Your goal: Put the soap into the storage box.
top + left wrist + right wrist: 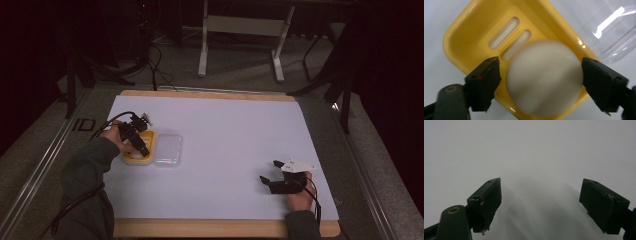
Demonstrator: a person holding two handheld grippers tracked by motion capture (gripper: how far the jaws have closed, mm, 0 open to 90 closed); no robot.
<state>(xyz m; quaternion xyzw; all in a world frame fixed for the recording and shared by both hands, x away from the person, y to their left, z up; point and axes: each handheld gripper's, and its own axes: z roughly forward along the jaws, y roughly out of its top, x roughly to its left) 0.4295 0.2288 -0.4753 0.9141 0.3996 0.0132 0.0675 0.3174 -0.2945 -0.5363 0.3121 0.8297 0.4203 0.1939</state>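
A round white soap bar (545,80) lies in a yellow soap dish (471,32) with two drain slots. My left gripper (540,72) points down over the dish, its jaws on either side of the soap. A gap shows at the left pad (489,77) and the right pad sits right at the soap's edge, so the gripper is open. In the high view the left gripper (136,137) hangs over the dish (136,159) at the left of the table. My right gripper (270,171) rests open at the front right, with nothing between its jaws (540,195).
A clear plastic lid (168,150) lies directly right of the dish, touching it (604,22). A white sheet (225,130) covers the wooden table. Table legs and cables stand on the floor beyond the far edge.
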